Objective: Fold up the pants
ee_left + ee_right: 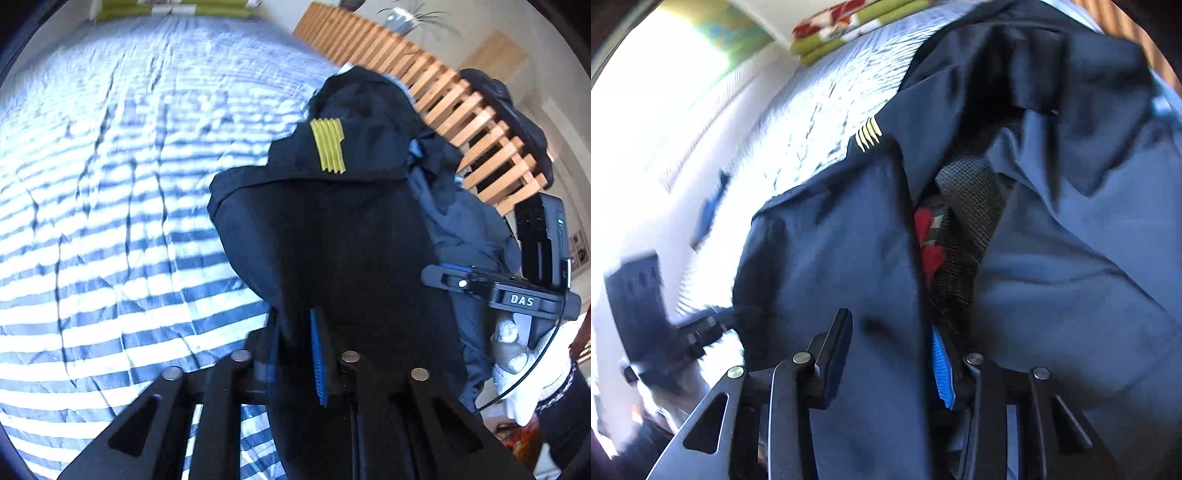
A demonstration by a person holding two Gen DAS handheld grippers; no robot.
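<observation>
Dark navy pants (351, 221) with a yellow striped patch (328, 147) hang bunched above the striped bed cover (110, 184). My left gripper (295, 354) is shut on a fold of the cloth, which drapes over its right finger; the blue pad (317, 362) shows at the edge. In the right wrist view the pants (1052, 277) fill the frame, with grey mesh lining (971, 206) and a red label (929, 240) showing in the opening. My right gripper (890, 354) pinches a thick bunch of the fabric. It also appears at the pants' right side, the right gripper (454, 280).
A wooden slatted frame (461, 110) runs along the bed's far right side. A folded green and red blanket (857, 26) lies at the head of the bed. A white-gloved hand (528, 369) holds the right gripper. Bright window light falls at the left.
</observation>
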